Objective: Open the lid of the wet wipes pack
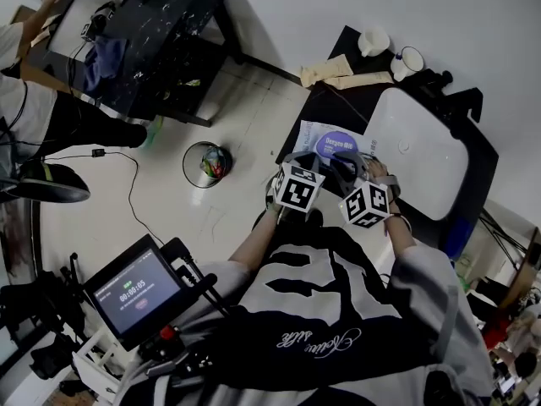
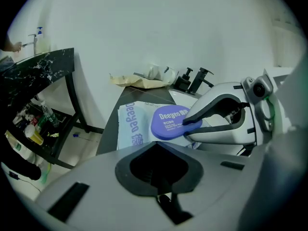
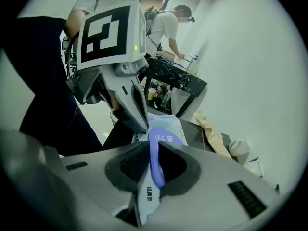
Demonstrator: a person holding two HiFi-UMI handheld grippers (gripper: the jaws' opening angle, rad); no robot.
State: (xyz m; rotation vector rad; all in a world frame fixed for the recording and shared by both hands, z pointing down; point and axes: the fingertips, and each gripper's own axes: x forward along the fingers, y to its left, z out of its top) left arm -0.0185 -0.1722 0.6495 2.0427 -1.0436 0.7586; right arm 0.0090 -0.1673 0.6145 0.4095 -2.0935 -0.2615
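lid [image 2: 169,123]: white "Deeyeo", smaller lines beneath unreadable | wet wipes pack [image 2: 132,129]: blue "Deeyeo" running along its side | screen [image 1: 135,293]: timer, seemingly "00:00:05" | shirt [image 1: 314,338]: white cursive lettering, not legible

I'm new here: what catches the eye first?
The left gripper and right gripper, each carrying a black-and-white marker cube, meet in the middle of the head view. Below them a wet wipes pack lies on a dark table beside a white sink, with the right gripper's jaws closed on its purple lid.
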